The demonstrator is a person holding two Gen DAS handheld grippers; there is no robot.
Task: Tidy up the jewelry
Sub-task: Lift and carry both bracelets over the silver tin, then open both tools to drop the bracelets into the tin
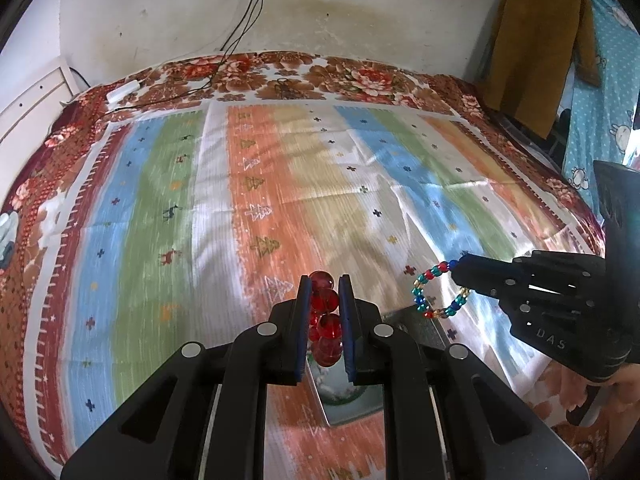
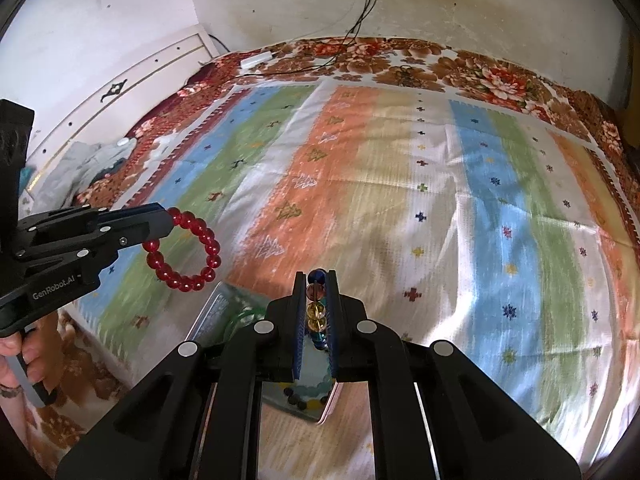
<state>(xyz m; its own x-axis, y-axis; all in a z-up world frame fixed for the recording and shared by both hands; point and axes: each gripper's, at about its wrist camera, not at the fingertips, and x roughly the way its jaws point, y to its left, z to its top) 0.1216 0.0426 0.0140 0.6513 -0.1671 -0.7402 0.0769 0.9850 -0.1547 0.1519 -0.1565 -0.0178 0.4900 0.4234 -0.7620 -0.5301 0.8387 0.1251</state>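
My left gripper (image 1: 325,280) is shut on a red bead bracelet (image 1: 325,300) and holds it in the air above the bed; the right wrist view shows it as a full ring (image 2: 188,248) hanging from the left gripper (image 2: 170,220). My right gripper (image 2: 316,276) is shut on a multicolour bead bracelet (image 2: 315,308), which shows in the left wrist view as a small ring (image 1: 430,292) hanging from the right gripper (image 1: 458,266). A shiny metal tin (image 2: 216,308) lies on the bed below both grippers, with beads inside; it also shows in the left wrist view (image 1: 416,324).
A striped cloth (image 1: 280,184) covers the bed over a floral blanket (image 1: 360,80). Black cables (image 1: 240,32) run from a wall socket to a white adapter (image 1: 124,90). Brown clothing (image 1: 536,48) hangs at the right. A white headboard (image 2: 132,80) stands at the left.
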